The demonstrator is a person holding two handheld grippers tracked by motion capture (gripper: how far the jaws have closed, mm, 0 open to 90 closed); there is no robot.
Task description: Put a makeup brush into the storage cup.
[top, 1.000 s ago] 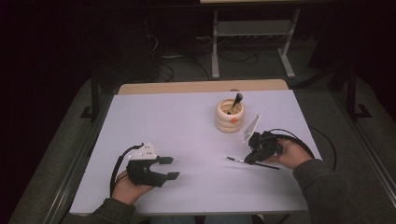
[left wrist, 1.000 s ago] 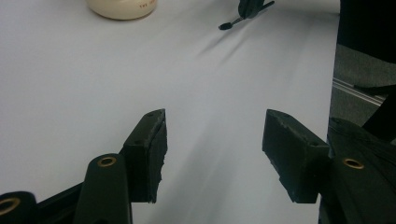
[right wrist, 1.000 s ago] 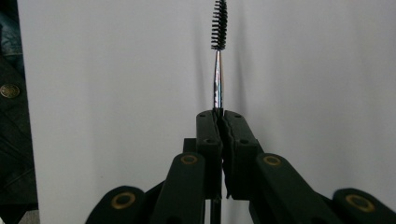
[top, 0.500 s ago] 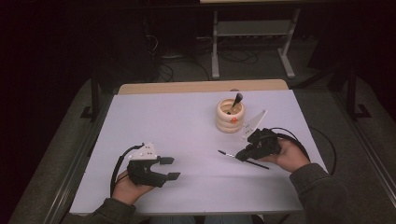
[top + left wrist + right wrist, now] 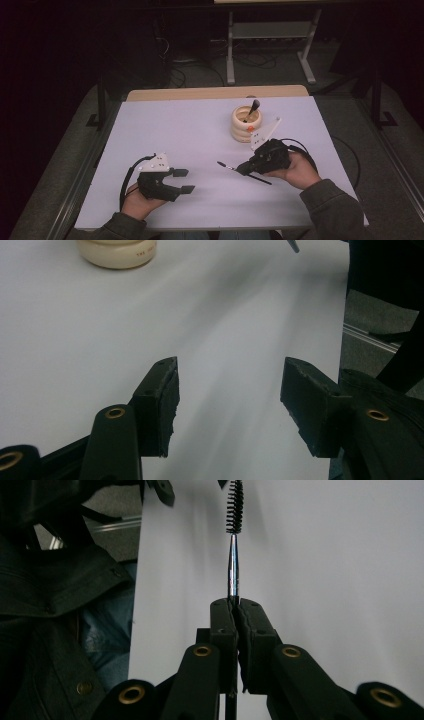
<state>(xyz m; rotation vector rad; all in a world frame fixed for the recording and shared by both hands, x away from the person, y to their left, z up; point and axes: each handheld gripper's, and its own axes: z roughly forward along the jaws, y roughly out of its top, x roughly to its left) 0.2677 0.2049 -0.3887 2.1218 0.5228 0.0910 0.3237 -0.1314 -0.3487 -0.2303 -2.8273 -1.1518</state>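
Observation:
My right gripper (image 5: pixel 243 169) is shut on a thin black brush (image 5: pixel 230 166), held a little above the white table (image 5: pixel 200 135). In the right gripper view the bristled brush (image 5: pixel 233 540) sticks straight out from the closed jaws of the right gripper (image 5: pixel 236 611). A cream ringed holder (image 5: pixel 246 124) stands behind it with another dark brush (image 5: pixel 252 108) leaning inside. My left gripper (image 5: pixel 184 181) rests near the front left, jaws open with nothing between them. The left gripper (image 5: pixel 227 385) looks across bare table toward the holder (image 5: pixel 118 251).
A wooden strip (image 5: pixel 215 93) runs along the table's far edge. A metal stand (image 5: pixel 270 45) and cables lie on the dark floor behind. Metal rails (image 5: pixel 85 170) flank the table sides. A dark sleeve (image 5: pixel 45 630) shows at the near edge.
My right gripper has lifted the brush off the table and carried it left and slightly toward the person. The left gripper has kept still.

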